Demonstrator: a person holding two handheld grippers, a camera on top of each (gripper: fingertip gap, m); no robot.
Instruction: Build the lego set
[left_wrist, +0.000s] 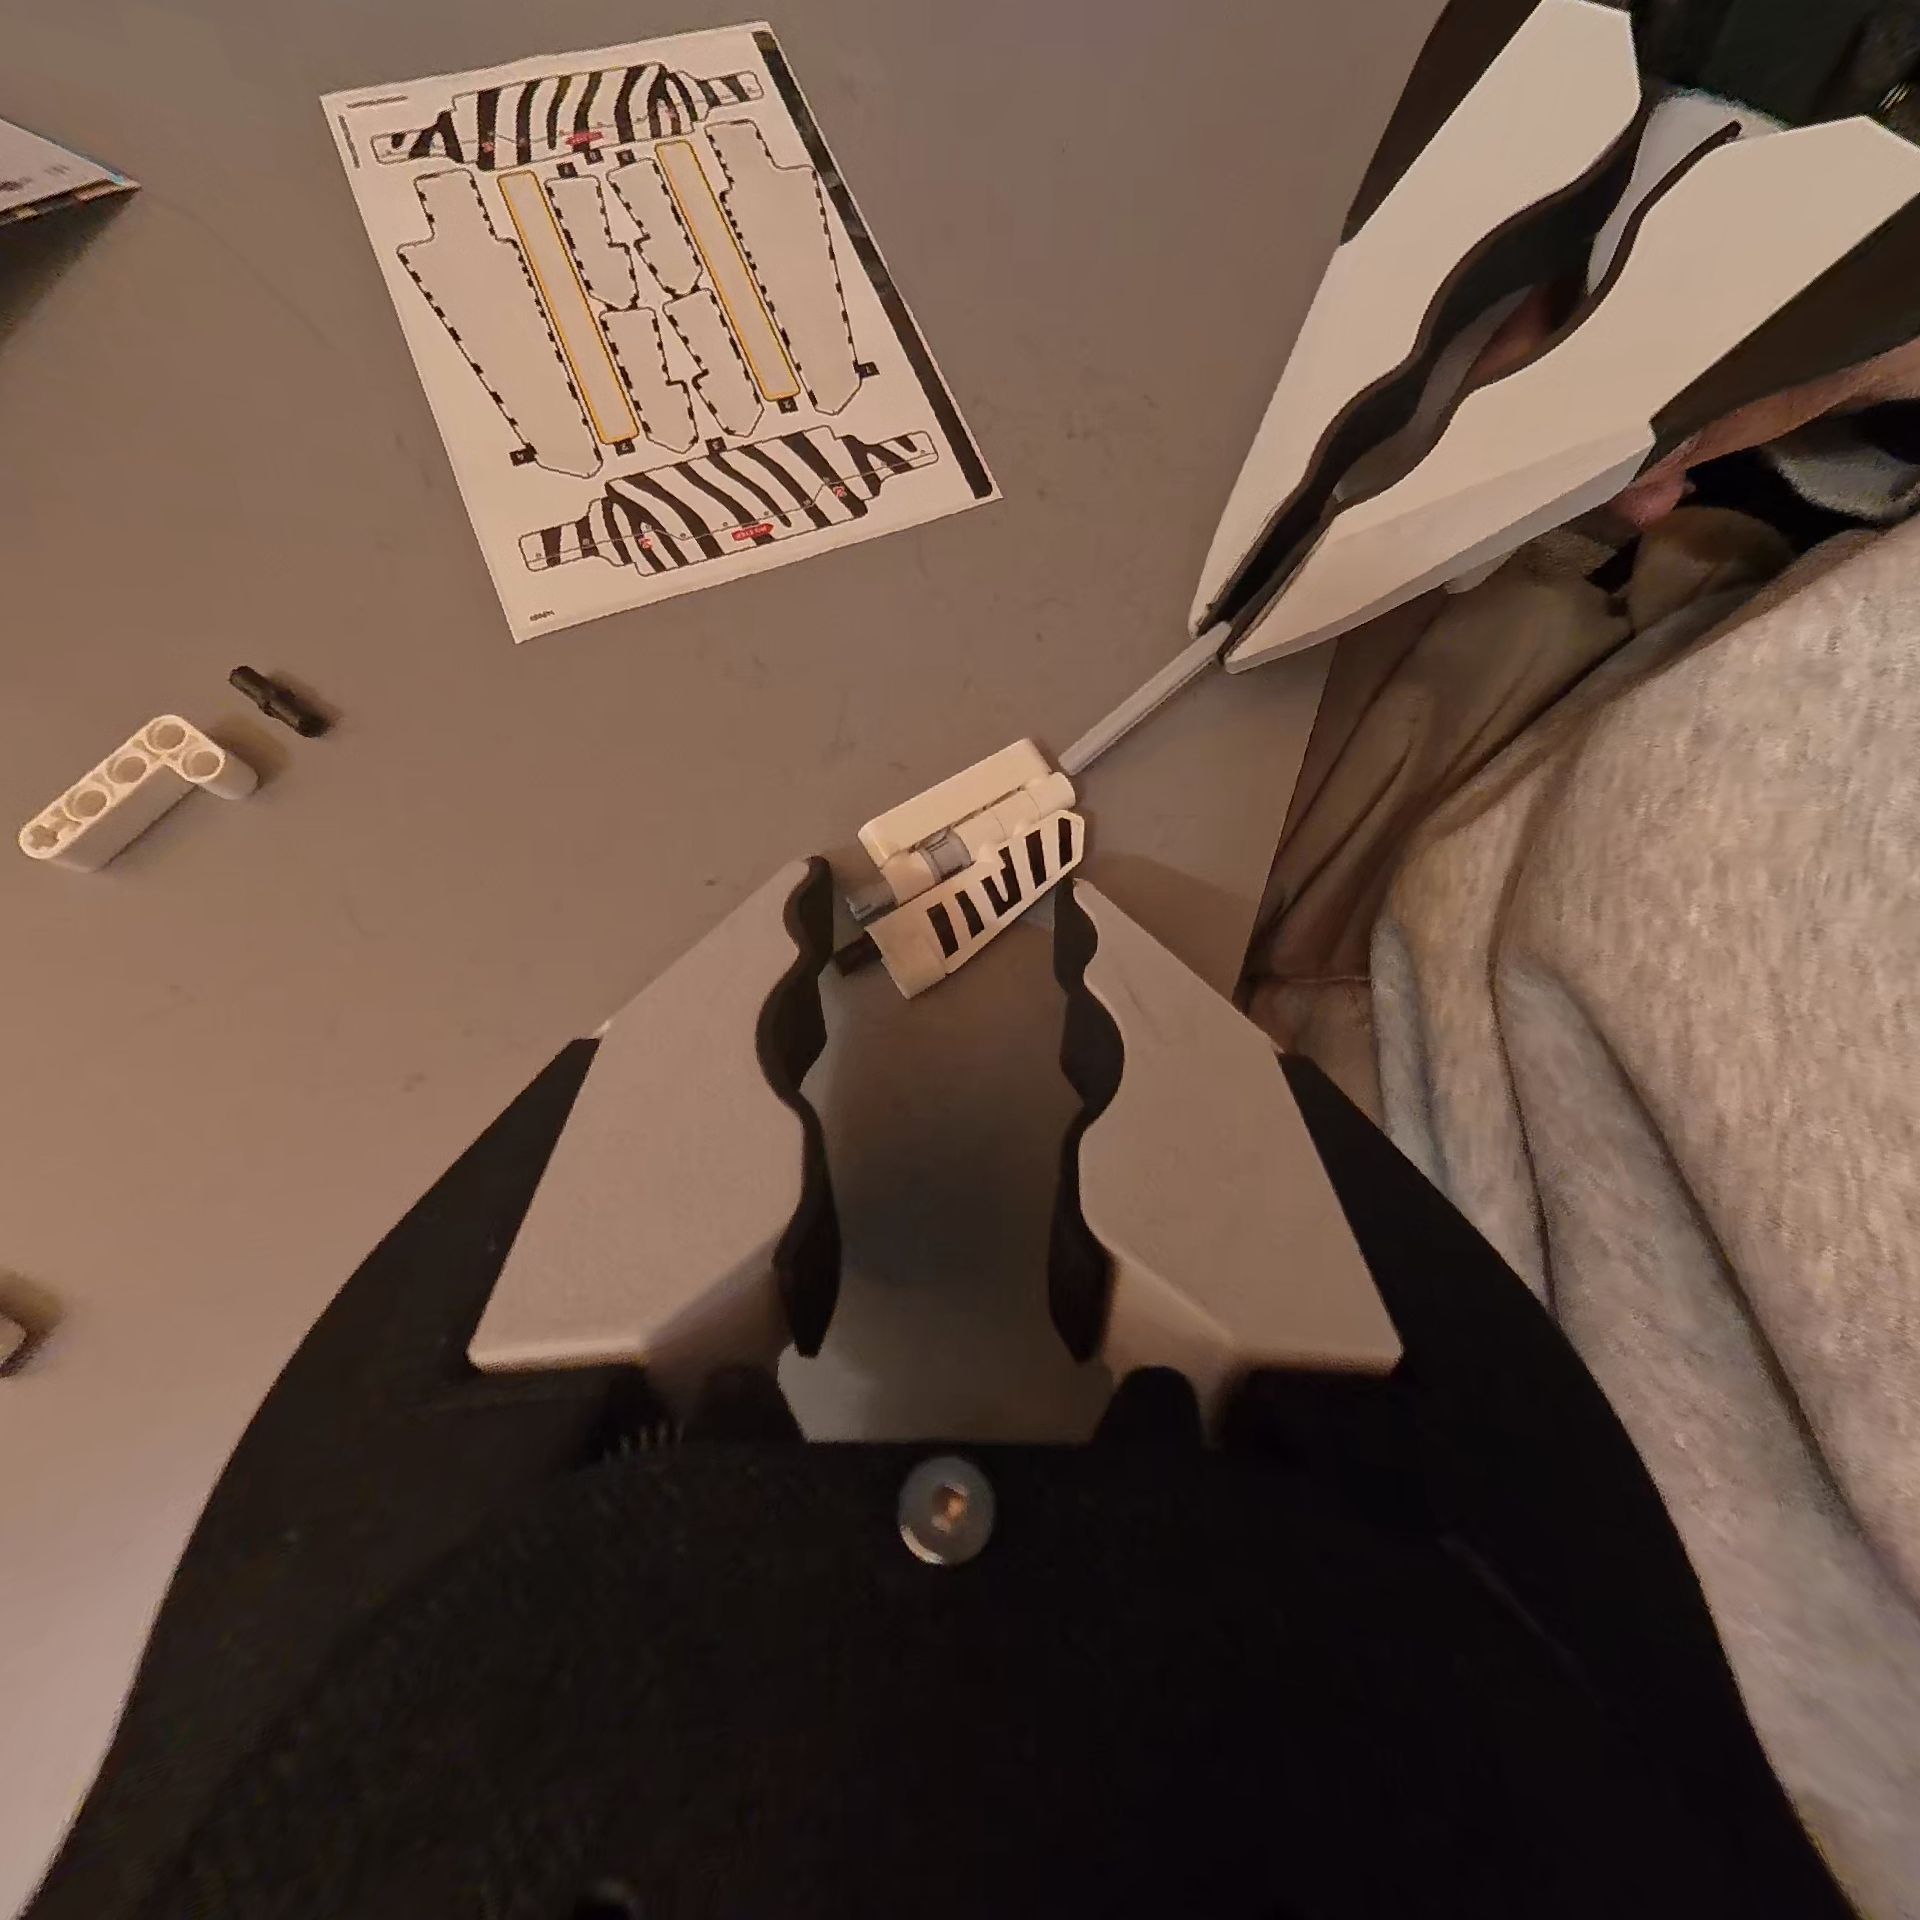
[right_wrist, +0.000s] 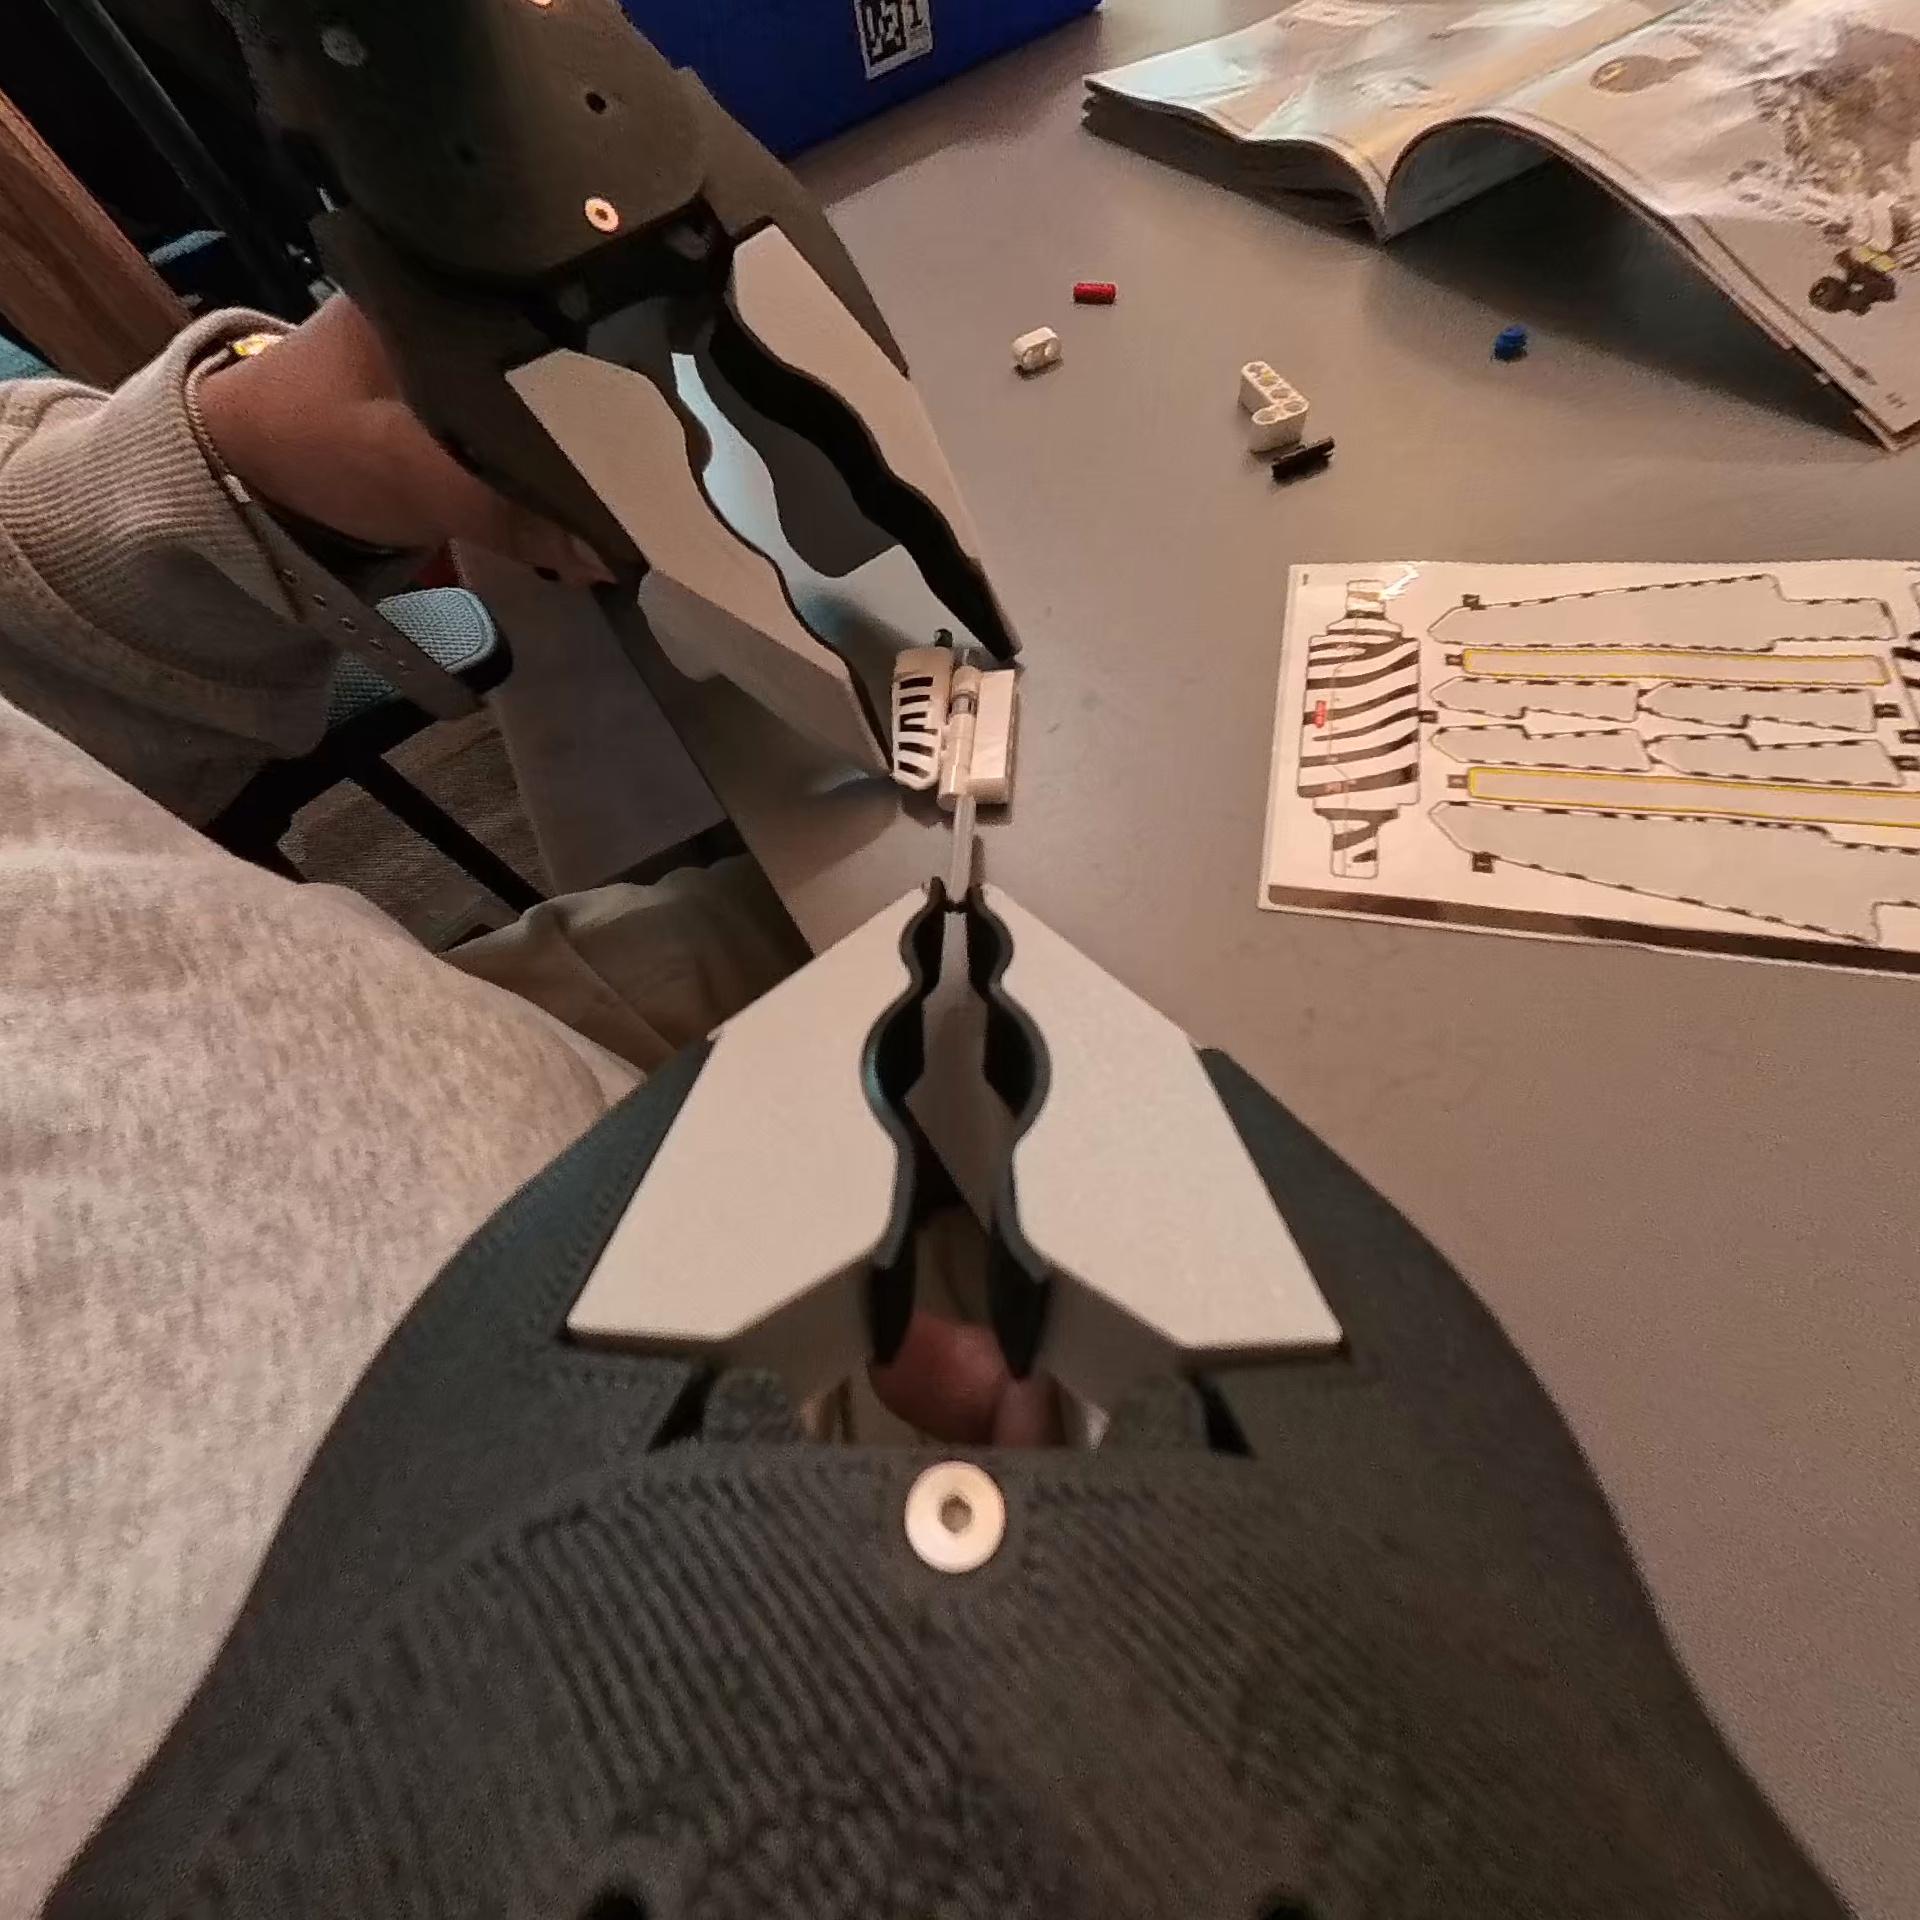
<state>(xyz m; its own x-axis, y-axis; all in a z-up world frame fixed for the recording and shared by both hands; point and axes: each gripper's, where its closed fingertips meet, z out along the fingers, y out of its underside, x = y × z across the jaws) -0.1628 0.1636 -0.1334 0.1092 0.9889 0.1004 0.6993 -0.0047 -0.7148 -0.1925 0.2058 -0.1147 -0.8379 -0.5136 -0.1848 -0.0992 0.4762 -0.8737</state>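
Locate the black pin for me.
The black pin lies loose on the table in the left of the left wrist view, beside the white L-shaped beam and below the sticker sheet; the right wrist view shows it upper right.

Right claw (right_wrist: 954, 902) pinches grey axle (right_wrist: 966, 831); left claw (right_wrist: 951, 707) grips white assembly (right_wrist: 951, 727).

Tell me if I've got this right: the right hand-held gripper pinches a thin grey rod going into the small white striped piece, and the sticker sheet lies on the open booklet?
Nearly. The right hand-held gripper does pinch the grey rod entering the white striped piece. But the sticker sheet lies flat on the grey table, apart from the open booklet, as the right wrist view shows.
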